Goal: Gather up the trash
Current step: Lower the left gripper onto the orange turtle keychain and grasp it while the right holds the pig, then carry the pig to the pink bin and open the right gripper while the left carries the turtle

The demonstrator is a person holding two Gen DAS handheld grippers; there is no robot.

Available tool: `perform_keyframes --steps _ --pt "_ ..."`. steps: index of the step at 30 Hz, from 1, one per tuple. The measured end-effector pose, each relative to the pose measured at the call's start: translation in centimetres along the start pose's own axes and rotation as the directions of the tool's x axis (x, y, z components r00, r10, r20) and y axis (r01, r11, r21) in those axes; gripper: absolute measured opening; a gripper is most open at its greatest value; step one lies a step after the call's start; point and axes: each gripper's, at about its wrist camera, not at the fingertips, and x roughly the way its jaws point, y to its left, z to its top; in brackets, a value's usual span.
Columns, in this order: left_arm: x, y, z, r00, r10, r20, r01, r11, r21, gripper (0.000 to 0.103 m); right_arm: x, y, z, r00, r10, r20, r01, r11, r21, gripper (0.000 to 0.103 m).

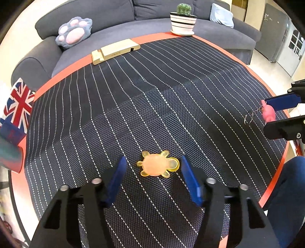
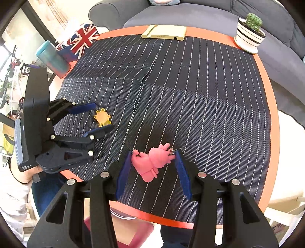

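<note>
A translucent yellow turtle toy (image 1: 157, 165) lies flat on the dark striped mat, between the blue pads of my open left gripper (image 1: 153, 164); the pads do not touch it. It also shows in the right wrist view (image 2: 103, 117), inside the left gripper (image 2: 103, 116). A pink pig keychain toy (image 2: 153, 161) with a metal ring lies on the mat between the pads of my open right gripper (image 2: 153, 159). In the left wrist view the pig (image 1: 269, 113) and right gripper (image 1: 266, 114) sit at the far right.
A striped pot with a cactus (image 1: 183, 22) and a wooden phone stand (image 1: 114, 51) stand at the table's far orange edge (image 1: 152, 37). A Union Jack box (image 2: 81, 41) and a teal cup (image 2: 52, 59) are at the left. A grey sofa (image 1: 114, 17) lies beyond.
</note>
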Motion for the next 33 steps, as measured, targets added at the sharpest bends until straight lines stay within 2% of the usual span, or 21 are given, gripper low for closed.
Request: perform_keyframes --steps 6,15,24,33 --pt "0.3 -0.2 -0.1 1.0 -0.01 0.009 0.01 1.0 -0.002 0.045 0.0 0.1 0.0 1.0 0.005 0.003 -0.005 1.0 -0.004 0.047" --pt "-0.7 -0.2 -0.8 1.0 -0.001 0.029 0.001 1.0 0.004 0.045 -0.2 0.7 -0.2 1.0 0.007 0.025 -0.007 1.0 -0.019 0.047" --pt "-4.7 0.4 -2.3 0.997 0.005 0.082 -0.006 1.0 0.013 0.045 -1.9 1.8 -1.3 0.997 0.012 0.073 -0.008 0.999 -0.051 0.047" --pt "-10.3 -0.2 -5.0 0.984 -0.046 0.174 0.044 0.999 0.017 0.045 -4.8 3.9 -3.9 0.987 0.023 0.159 -0.006 0.994 -0.108 0.047"
